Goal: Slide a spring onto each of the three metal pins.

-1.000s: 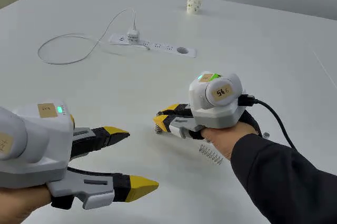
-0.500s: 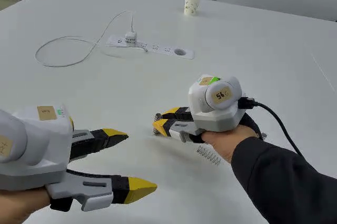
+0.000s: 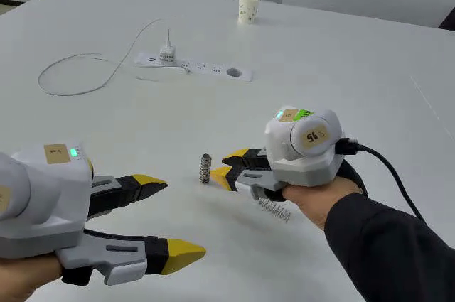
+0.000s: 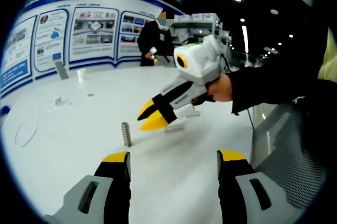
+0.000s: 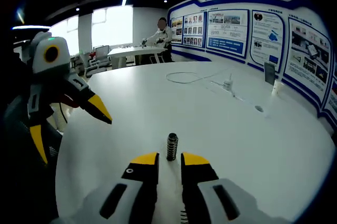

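A spring (image 3: 205,168) stands upright on the white table (image 3: 355,89), near the middle of the head view. Whether a pin runs through it cannot be told. The right gripper (image 3: 226,165) points at it from just beside, tips close but not touching it. In the right gripper view the spring (image 5: 172,146) rises just ahead of the gap between the jaws, which are narrow and hold nothing. A second spring (image 3: 274,209) lies flat on the table under the right hand. The left gripper (image 3: 178,218) hovers nearer the person, well apart from the upright spring, with jaws wide and empty. In the left gripper view the spring (image 4: 126,134) stands beyond them. Farther back lie a power strip (image 3: 195,67), its cable (image 3: 78,74) and a paper cup (image 3: 247,8).
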Demonstrator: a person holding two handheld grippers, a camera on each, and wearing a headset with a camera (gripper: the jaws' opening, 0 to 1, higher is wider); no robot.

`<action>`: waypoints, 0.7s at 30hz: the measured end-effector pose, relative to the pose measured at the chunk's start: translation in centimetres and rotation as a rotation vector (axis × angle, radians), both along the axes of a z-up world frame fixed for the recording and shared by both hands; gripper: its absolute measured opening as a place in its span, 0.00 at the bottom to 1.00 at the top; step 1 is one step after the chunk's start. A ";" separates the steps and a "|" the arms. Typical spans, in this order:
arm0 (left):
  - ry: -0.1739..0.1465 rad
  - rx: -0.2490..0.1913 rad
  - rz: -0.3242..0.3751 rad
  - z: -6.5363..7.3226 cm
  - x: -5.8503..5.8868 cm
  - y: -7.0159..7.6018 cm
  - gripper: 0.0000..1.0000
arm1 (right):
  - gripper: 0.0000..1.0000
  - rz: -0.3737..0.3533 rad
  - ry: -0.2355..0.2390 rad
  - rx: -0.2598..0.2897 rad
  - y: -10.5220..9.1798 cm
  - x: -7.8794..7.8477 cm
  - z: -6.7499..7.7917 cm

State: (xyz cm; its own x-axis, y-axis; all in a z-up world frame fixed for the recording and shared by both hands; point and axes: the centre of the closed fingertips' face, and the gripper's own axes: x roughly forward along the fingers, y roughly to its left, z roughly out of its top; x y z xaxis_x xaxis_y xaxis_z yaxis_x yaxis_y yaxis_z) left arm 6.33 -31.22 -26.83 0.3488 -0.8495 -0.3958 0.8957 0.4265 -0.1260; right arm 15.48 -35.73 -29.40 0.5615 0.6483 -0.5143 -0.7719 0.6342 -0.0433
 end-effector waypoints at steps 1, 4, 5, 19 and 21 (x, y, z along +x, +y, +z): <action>0.000 0.000 -0.002 0.0 0.0 0.0 0.68 | 0.18 -0.001 -0.003 -0.001 -0.2 -0.2 0.1; -0.002 0.003 -0.008 0.0 -0.1 -0.2 0.68 | 0.18 -0.002 -0.003 0.000 -0.5 -0.8 0.1; -0.002 0.004 -0.009 0.0 -0.1 -0.2 0.68 | 0.18 -0.002 -0.003 -0.001 -0.6 -0.9 0.1; -0.009 0.008 -0.030 0.1 -0.3 -0.7 0.68 | 0.19 -0.014 -0.014 -0.041 -3.6 -3.9 -0.3; -0.010 0.009 -0.033 0.1 -0.3 -0.8 0.68 | 0.19 -0.021 -0.010 -0.044 -4.0 -4.1 -0.5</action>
State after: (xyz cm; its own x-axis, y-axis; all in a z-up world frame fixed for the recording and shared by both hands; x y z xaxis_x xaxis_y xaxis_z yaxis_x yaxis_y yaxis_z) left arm 5.98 -31.98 -26.74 0.3246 -0.8570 -0.4003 0.9105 0.3978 -0.1132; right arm 11.34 -39.74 -29.93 0.5804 0.6129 -0.5361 -0.7575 0.6480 -0.0792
